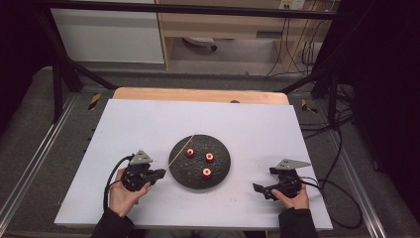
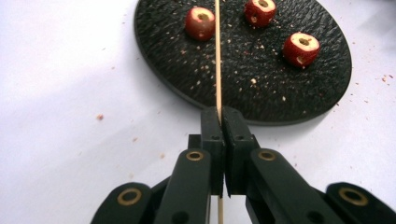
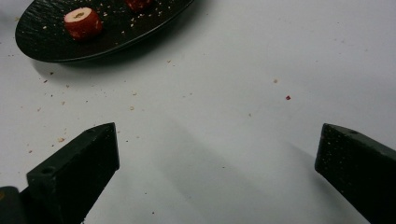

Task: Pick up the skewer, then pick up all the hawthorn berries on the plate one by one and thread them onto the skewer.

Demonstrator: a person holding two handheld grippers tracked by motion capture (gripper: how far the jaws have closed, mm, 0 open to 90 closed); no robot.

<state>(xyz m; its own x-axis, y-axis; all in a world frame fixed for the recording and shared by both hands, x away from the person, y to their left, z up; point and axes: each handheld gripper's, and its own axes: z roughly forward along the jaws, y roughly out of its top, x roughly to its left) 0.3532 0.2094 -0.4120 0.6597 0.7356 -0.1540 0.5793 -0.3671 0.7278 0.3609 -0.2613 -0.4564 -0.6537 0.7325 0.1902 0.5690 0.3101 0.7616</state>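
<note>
While the left gripper clamps a thin wooden skewer between its closed jaws, the stick reaches over the black round plate bearing three cored red fruits. Well apart, the right gripper rests with jaws spread wide over the white table.

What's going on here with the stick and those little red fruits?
A person holds a gripper in each hand. The left gripper is shut on a thin wooden skewer, aimed across a black plate where three cored red fruits lie loose. The right gripper rests open on the white table, holding nothing.
</note>
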